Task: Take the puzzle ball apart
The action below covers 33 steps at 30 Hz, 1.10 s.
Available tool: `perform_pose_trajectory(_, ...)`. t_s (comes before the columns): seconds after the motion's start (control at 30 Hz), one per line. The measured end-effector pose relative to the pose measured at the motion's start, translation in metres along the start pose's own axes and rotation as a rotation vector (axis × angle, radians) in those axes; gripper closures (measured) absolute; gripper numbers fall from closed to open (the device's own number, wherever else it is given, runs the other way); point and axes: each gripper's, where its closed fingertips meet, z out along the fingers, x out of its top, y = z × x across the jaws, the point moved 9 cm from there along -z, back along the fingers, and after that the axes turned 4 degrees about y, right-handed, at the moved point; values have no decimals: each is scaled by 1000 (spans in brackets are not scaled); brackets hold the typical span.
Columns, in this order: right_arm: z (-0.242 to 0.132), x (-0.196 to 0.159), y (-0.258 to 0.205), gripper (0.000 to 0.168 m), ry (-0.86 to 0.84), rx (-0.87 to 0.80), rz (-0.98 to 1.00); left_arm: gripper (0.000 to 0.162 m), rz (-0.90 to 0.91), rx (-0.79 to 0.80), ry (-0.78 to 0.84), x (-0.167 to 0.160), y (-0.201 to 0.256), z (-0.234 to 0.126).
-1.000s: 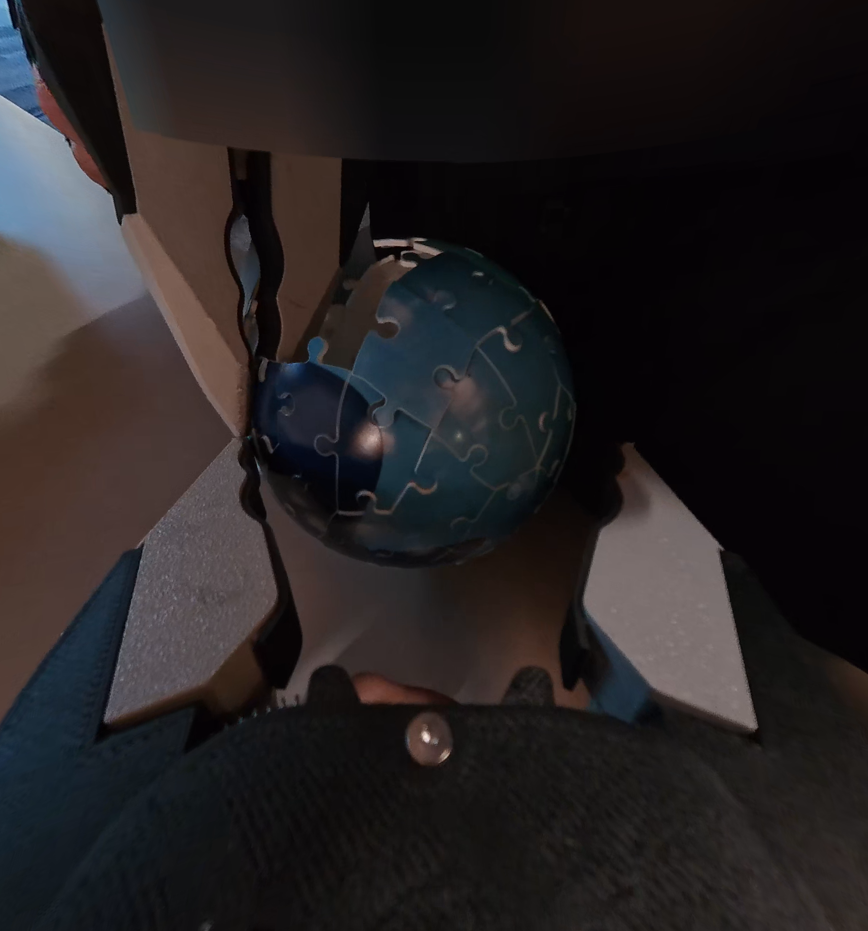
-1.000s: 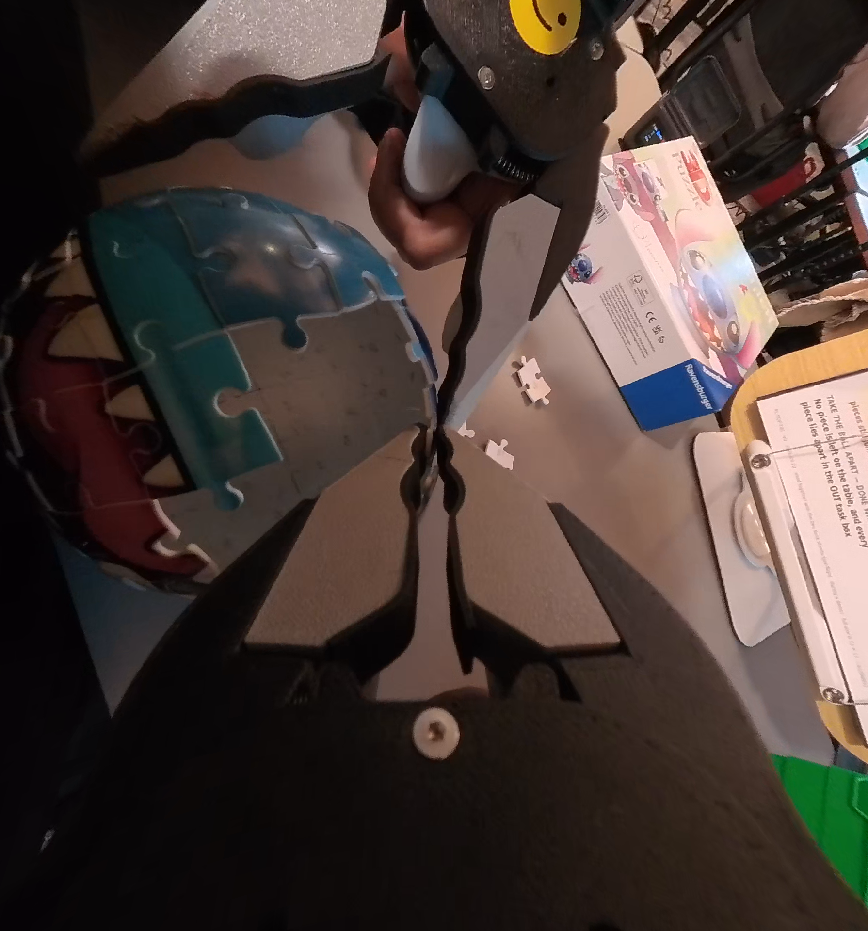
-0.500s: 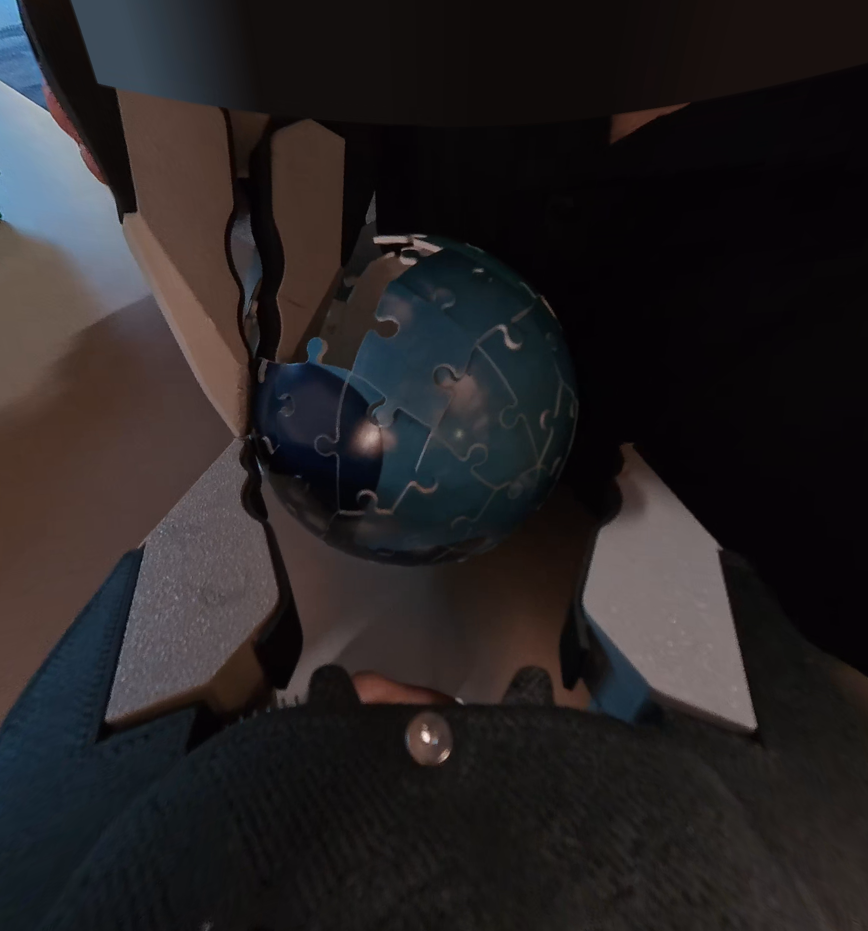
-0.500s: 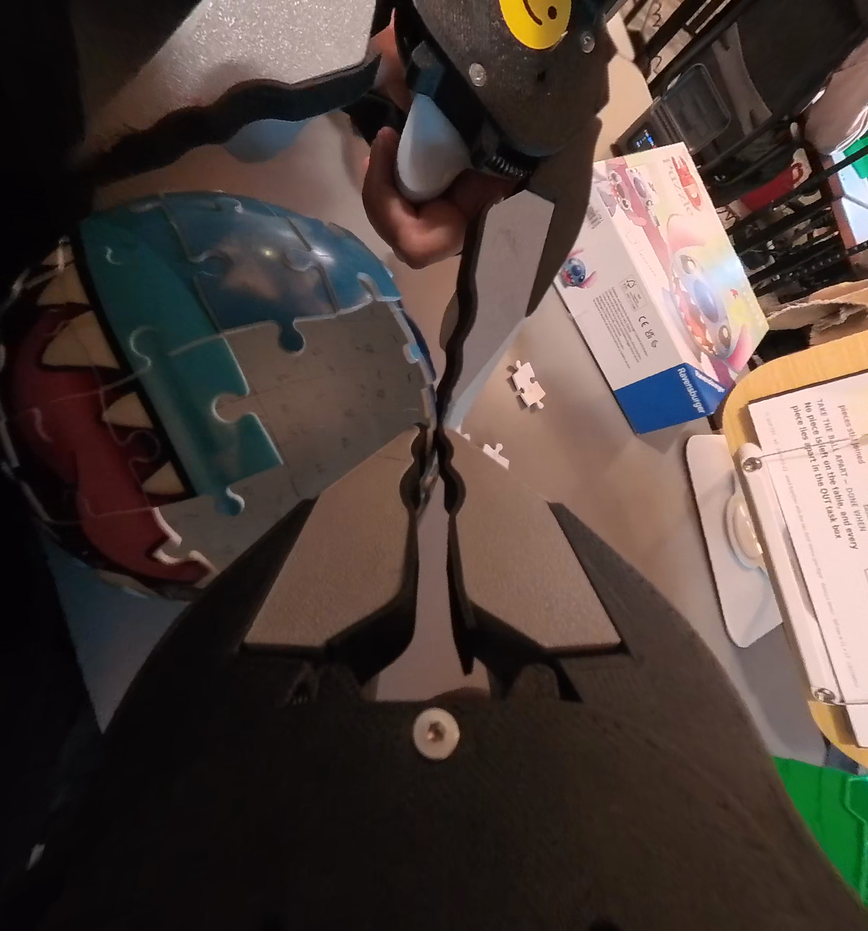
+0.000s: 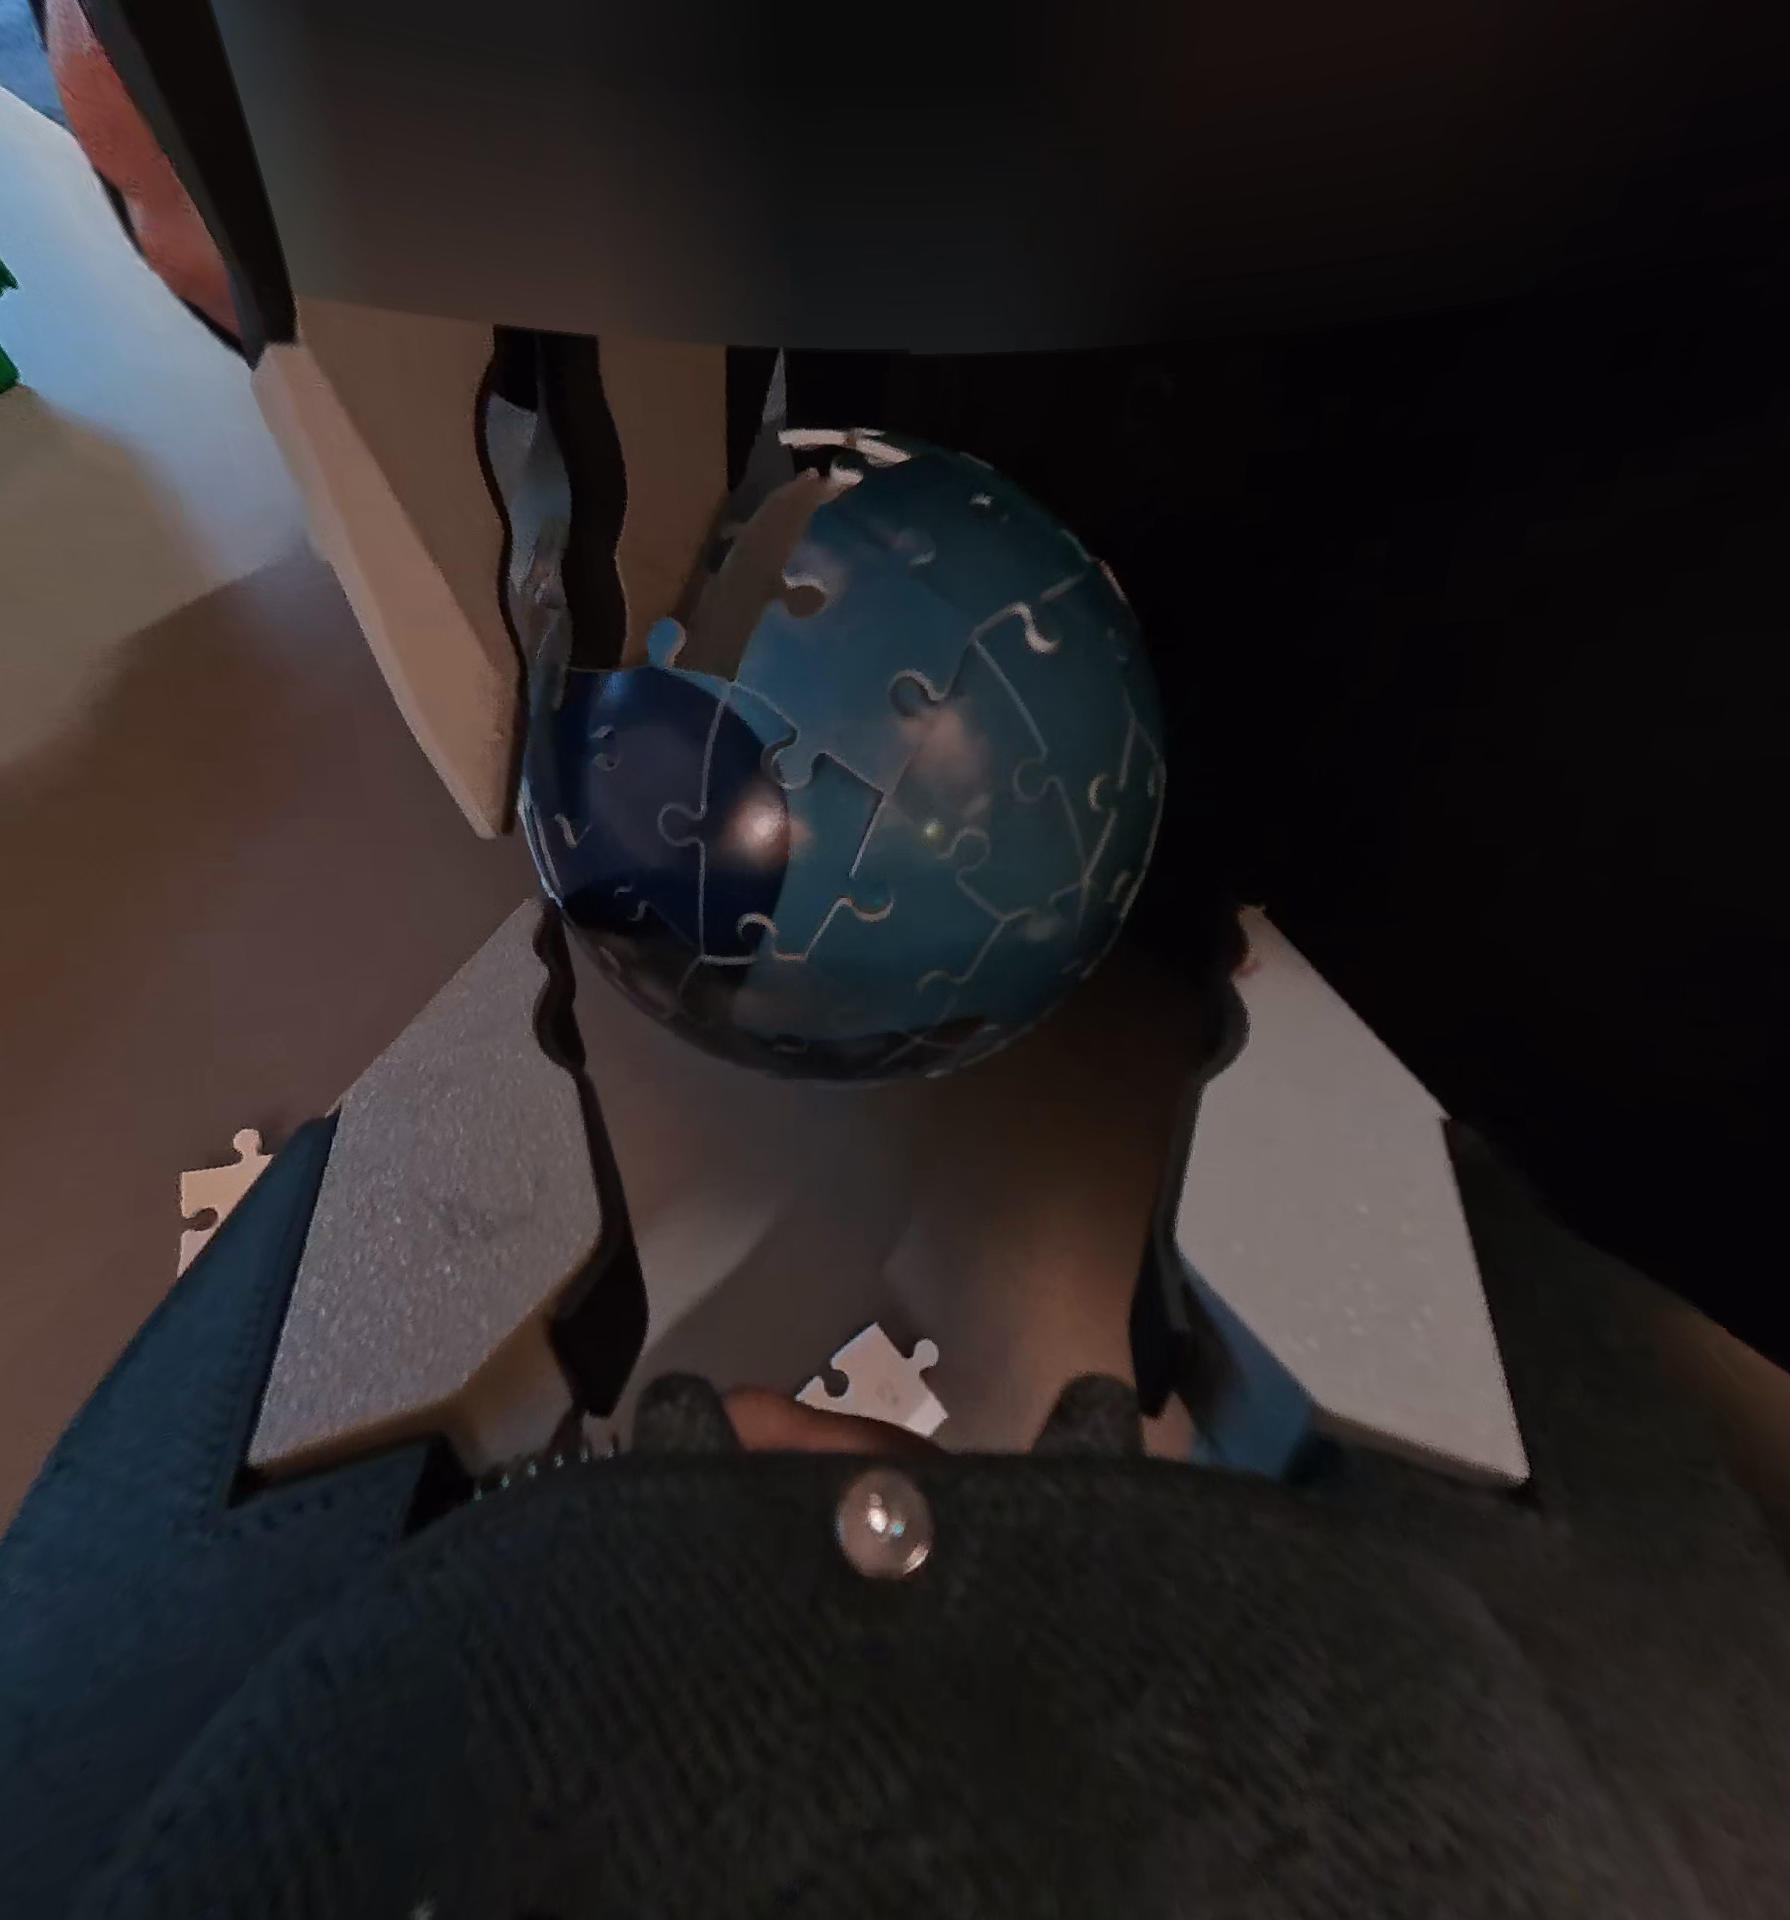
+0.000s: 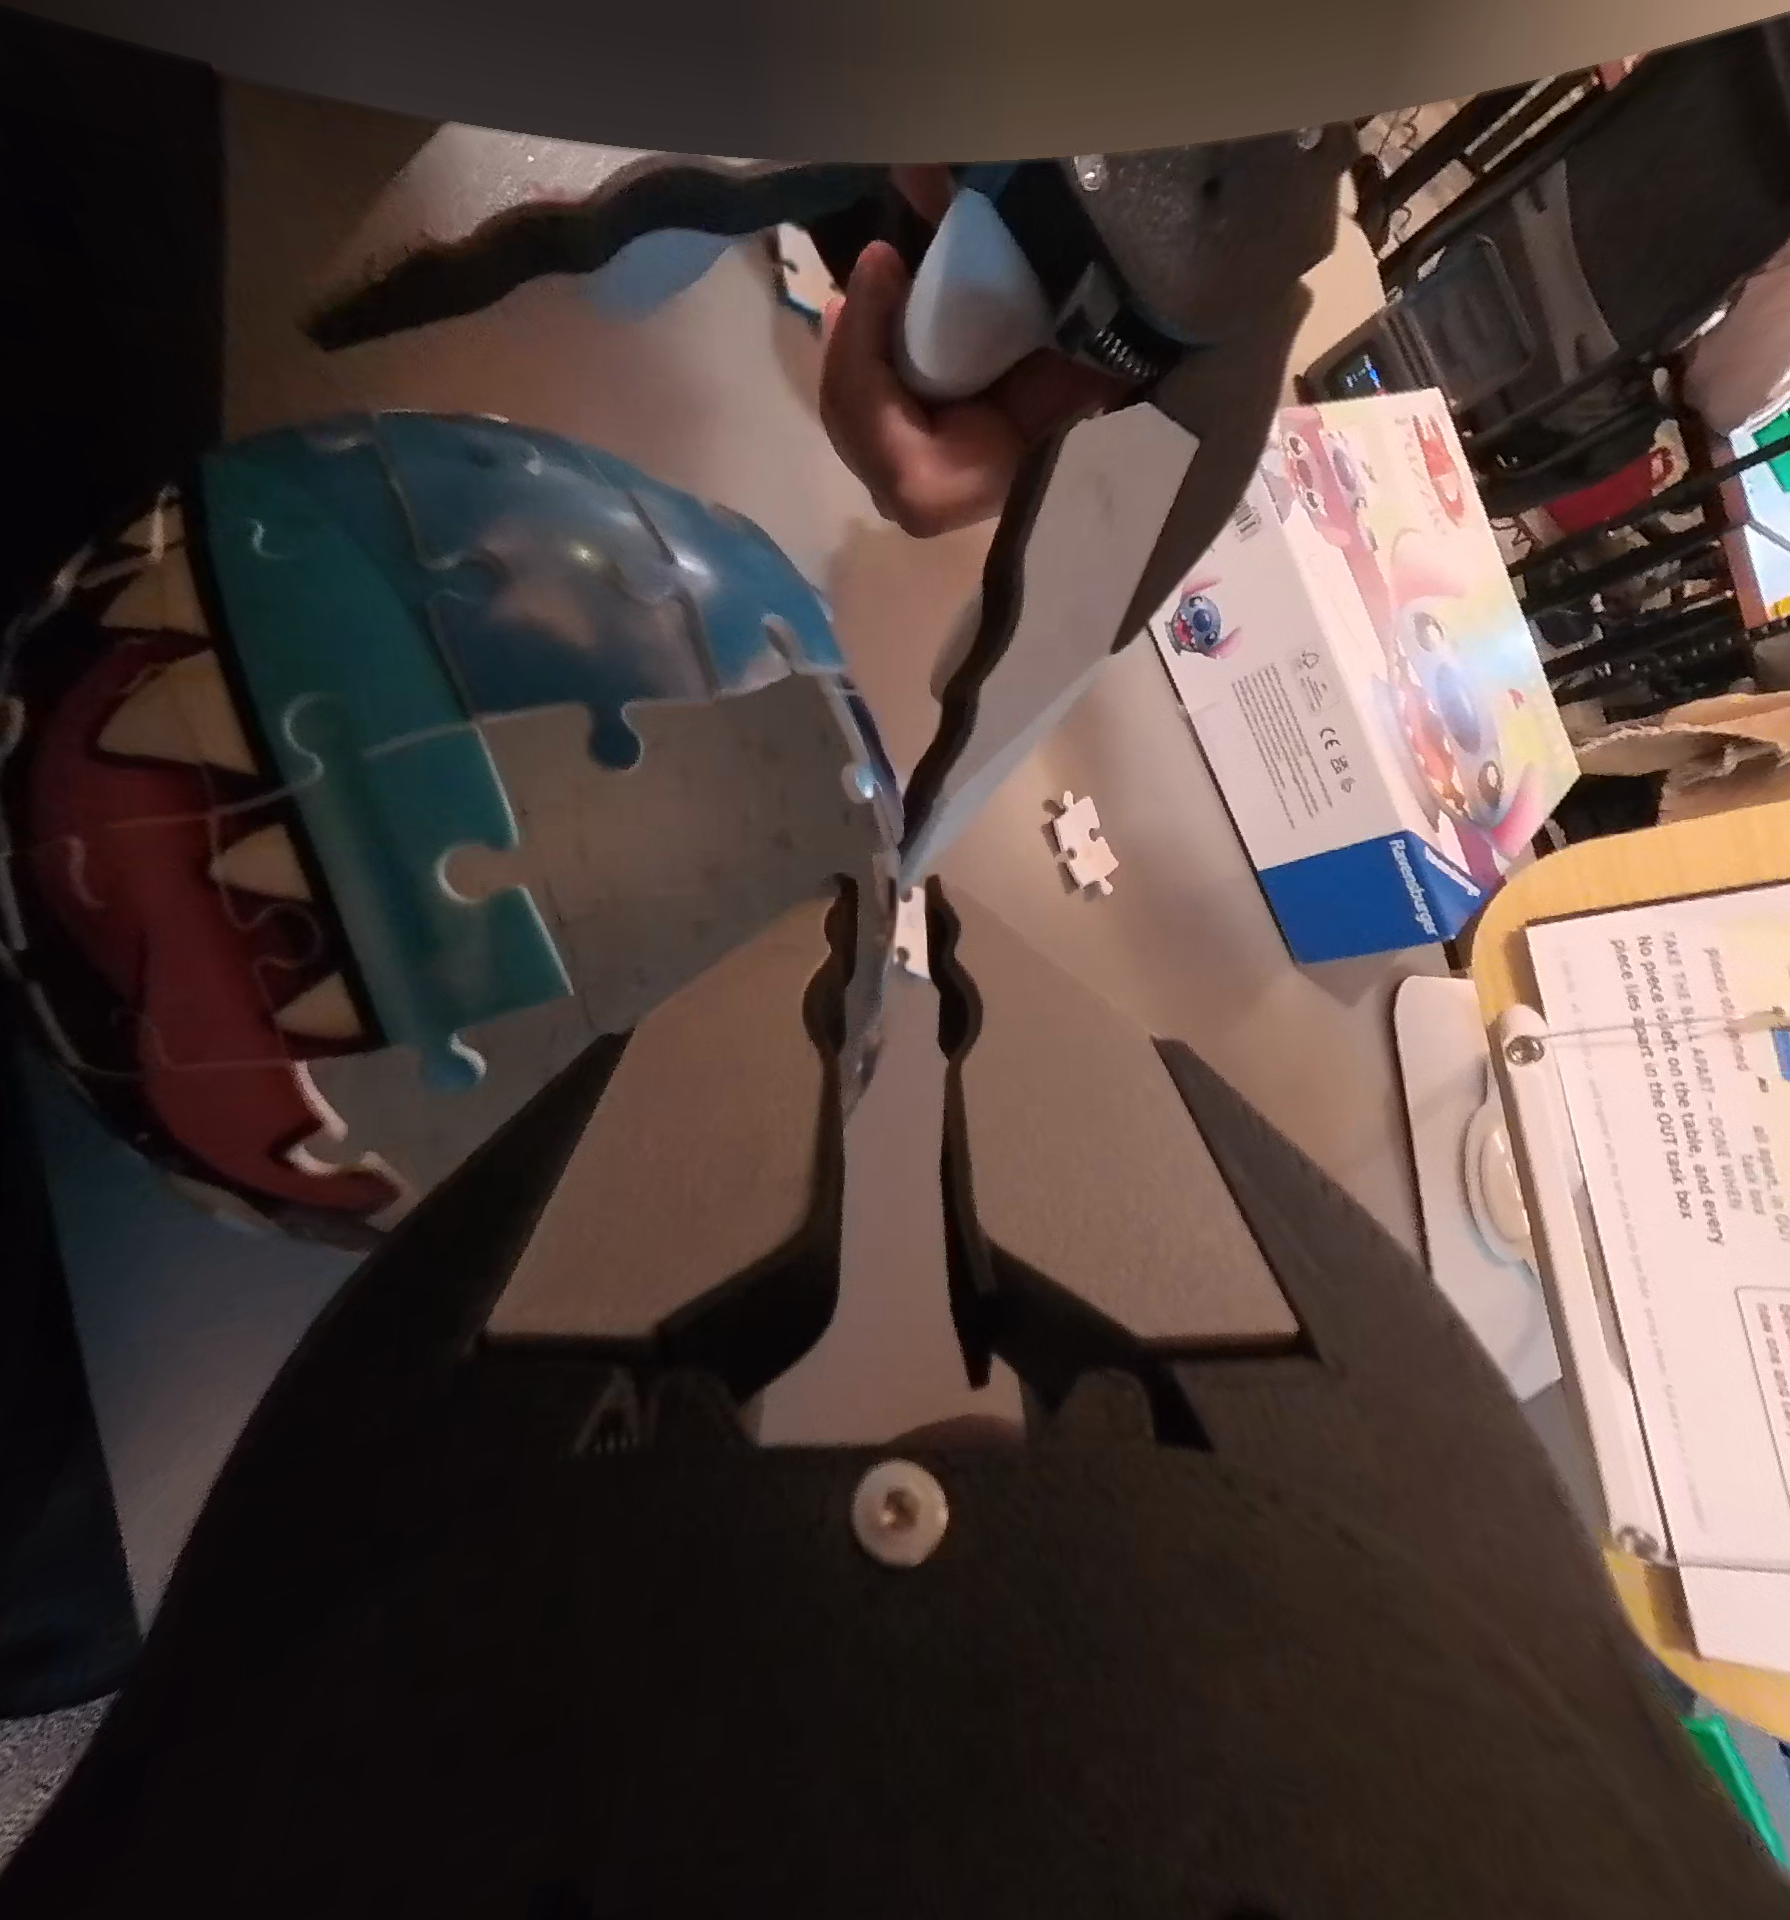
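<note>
Blue and teal plastic pieces make up the puzzle ball (image 5: 849, 769), held above the table (image 5: 143, 831) and mostly intact. At the left of the left wrist view, a loose piece (image 5: 216, 1174) lies on the table, and another loose piece (image 5: 880, 1382) shows between the finger bases. The left gripper (image 5: 886, 935) has its jaws spread wide and clamped on the ball's two sides. In the right wrist view, from left to right: the ball's red and teal face, then the right gripper (image 6: 896, 914), jaws slightly apart about the rim of a grey piece (image 6: 704, 831) at the ball's open edge; whether they pinch it cannot be told. Further right lie a third loose piece (image 6: 1083, 852) and the puzzle box (image 6: 1390, 665). Judged progress: early; a few pieces are off and most of the shell remains.
</note>
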Motion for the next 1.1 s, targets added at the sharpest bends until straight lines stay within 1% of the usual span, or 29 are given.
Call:
perform_pose_trajectory(0.17, 4, 3, 1, 162, 21, 55, -18, 38, 18, 12, -26, 2, 4, 1)
perform_pose_trajectory(0.23, 5, 2, 2, 164, 23, 73, -25, 34, 13, 7, -22, 2, 5, 2)
perform_pose_trajectory(0.37, 6, 2, 4, 165, 34, 108, -21, 33, 12, 15, -5, 0, 7, 3)
perform_pose_trajectory(0.4, 6, 2, 5, 168, 40, 103, -25, 33, 11, 16, -2, -1, 8, 3)
perform_pose_trajectory(0.73, 6, 2, 3, 168, 45, 73, -57, 33, 14, 28, -6, -1, 7, 3)
perform_pose_trajectory(0.8, 5, 2, 4, 157, 43, 38, -40, 34, 11, 27, 1, -1, 7, 2)
perform_pose_trajectory(0.87, -2, -1, 5, 158, 54, 18, -24, 35, 6, 27, 7, -2, 6, 2)
perform_pose_trajectory(0.93, -16, -9, 9, 145, 63, -9, -2, 38, -4, 25, 7, -4, 4, 0)
perform_pose_trajectory(1.0, -32, -19, 17, 136, 79, -9, 86, 40, -21, 22, 5, -7, 2, -2)
perform_pose_trajectory(1.07, -44, -28, 23, 134, 109, 26, 209, 38, -38, 26, 13, -9, -1, -2)
perform_pose_trajectory(1.1, -50, -33, 26, 138, 134, 26, 256, 37, -42, 25, 12, -9, -2, -2)
